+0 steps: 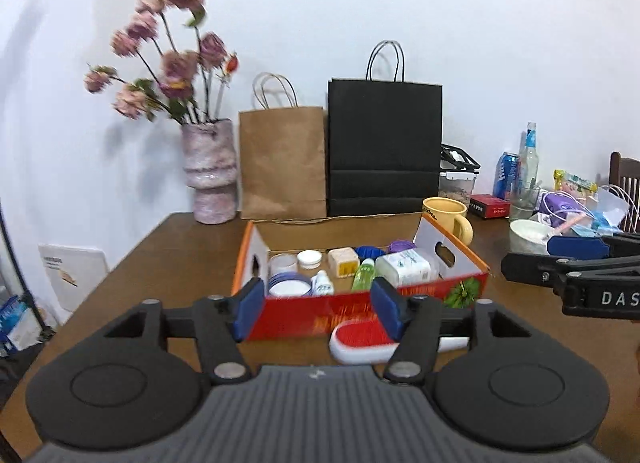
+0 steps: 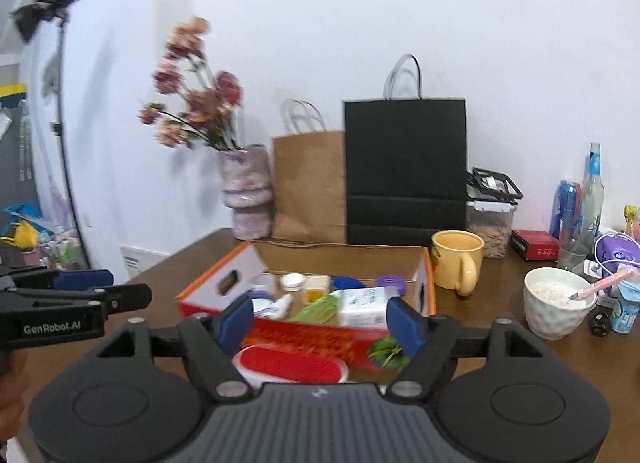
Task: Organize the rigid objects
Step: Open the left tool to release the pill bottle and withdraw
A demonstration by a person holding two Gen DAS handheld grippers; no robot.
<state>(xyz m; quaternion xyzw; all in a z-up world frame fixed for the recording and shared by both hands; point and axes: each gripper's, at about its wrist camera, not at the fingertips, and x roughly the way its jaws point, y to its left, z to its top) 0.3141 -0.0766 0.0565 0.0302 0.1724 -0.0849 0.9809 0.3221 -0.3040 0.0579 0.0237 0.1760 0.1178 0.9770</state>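
- On your far left at the back of the brown wooden table [image 1: 168,247], a mottled pink ceramic vase [image 1: 210,171] holds dried pink flowers [image 1: 168,47]; a brown paper bag [image 1: 282,161] and a taller black paper bag [image 1: 384,147] stand against the wall beside it.
- Your left gripper [image 1: 318,309] has its blue-padded jaws spread, nothing between the pads; it hangs in front of the box, above the table.
- The open red and orange cardboard box [image 1: 400,297], white inside with hand-hole flaps, sits mid-table. Inside it you can see a white round lidded jar [image 1: 309,259], a blue-rimmed round tin [image 1: 289,285], a cream square block [image 1: 343,261], a small white dropper bottle [image 1: 322,283], a green tube [image 1: 363,274], a white rectangular packet [image 1: 404,267], and blue and purple ribbed lids at the back.
- A white-edged oval brush with a red bristle face [image 1: 360,341] lies flat on the table, just in front of the box's red front wall, outside it.
- Your right gripper [image 2: 320,321] is likewise spread and empty, hovering over that brush and the box front.
- To the right of the box stand a yellow ceramic mug [image 2: 458,261] and a white bowl of pale powder [image 2: 554,303], amid bottles and packets.
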